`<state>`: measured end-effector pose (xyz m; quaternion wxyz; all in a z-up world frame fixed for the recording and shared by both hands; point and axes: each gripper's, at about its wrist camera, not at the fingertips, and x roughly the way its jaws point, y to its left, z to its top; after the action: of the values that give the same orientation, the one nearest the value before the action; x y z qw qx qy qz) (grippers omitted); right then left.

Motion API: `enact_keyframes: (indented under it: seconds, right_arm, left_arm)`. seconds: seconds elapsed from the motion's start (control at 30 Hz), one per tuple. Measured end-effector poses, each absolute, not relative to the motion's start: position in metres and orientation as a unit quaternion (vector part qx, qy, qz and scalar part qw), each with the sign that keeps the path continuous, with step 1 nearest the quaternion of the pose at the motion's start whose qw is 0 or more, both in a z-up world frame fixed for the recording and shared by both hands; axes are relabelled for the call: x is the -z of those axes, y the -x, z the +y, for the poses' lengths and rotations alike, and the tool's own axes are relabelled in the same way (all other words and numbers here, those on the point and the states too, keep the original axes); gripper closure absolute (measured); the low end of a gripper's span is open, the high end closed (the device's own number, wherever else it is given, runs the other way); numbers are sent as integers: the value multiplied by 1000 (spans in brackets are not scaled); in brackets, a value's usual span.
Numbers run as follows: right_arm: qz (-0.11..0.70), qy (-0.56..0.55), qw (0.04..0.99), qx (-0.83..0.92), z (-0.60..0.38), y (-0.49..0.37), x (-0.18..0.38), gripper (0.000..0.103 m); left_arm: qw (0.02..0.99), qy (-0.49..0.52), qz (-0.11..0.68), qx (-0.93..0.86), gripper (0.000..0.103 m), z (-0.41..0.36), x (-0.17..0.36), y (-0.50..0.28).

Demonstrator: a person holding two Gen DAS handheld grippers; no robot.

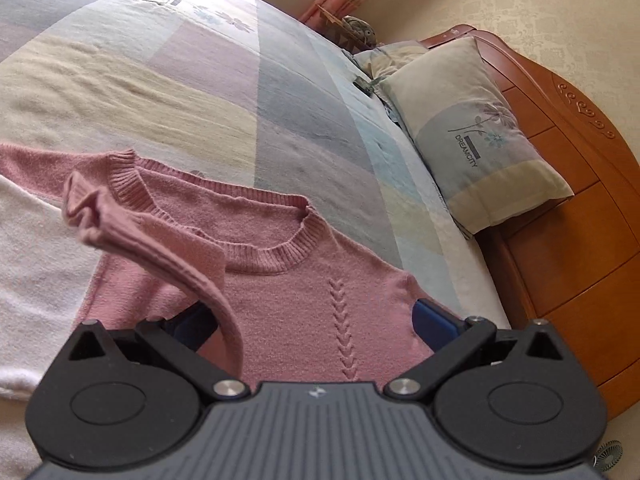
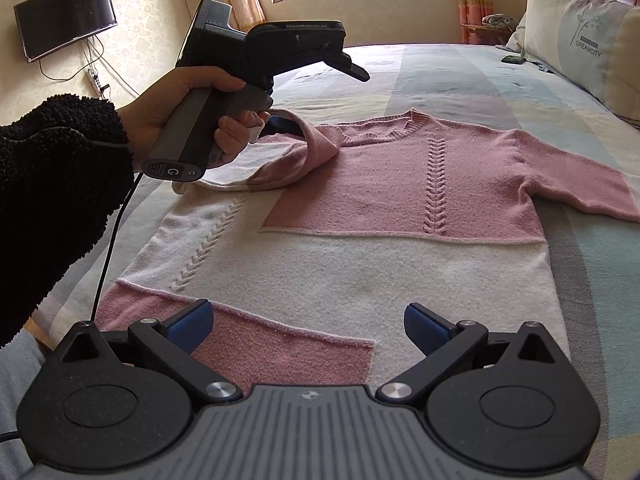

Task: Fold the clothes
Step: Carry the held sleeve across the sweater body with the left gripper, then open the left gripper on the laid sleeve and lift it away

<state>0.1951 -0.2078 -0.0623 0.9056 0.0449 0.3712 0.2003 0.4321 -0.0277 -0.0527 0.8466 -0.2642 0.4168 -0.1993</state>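
The pink-and-cream knitted sweater [image 2: 400,208] looks soft and matt; the reddish carved wooden headboard [image 1: 560,208] seems smoothly varnished, perhaps glossy.

Left tongs [image 1: 314,320] spread wide above the pink sweater [image 1: 304,280], its sleeve [image 1: 160,256] draped over one finger.

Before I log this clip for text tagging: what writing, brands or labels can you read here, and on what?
"DREAMCITY": printed on the pillow, beside a flower drawing.
"GenRobot.AI": raised letters on top of the left gripper, faint, so my reading is unsure.
A "G" logo with small print around it on the handle's end cap: print too small to read.
Nothing else is legible.
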Motion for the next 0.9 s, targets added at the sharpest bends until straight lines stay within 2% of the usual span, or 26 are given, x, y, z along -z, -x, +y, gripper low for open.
enact_keyframes:
  seconds: [0.23,0.47,0.73,0.9]
  right_arm:
    - [379,-38,904,-195,-203,-200,66,0]
    - [380,-38,905,-188,-200,-204,70,0]
    - [390,-31,903,-179,-189,-214,78,0]
    - [397,-22,900,-176,-181,-219,84,0]
  left_arm:
    - [840,224,421,257,1,-42,44,-421]
    - [880,203,376,205,1,35,32,-398]
    - [863,265,411,125,1,107,95,-396]
    - [854,300,389,174,1,99,87,-397]
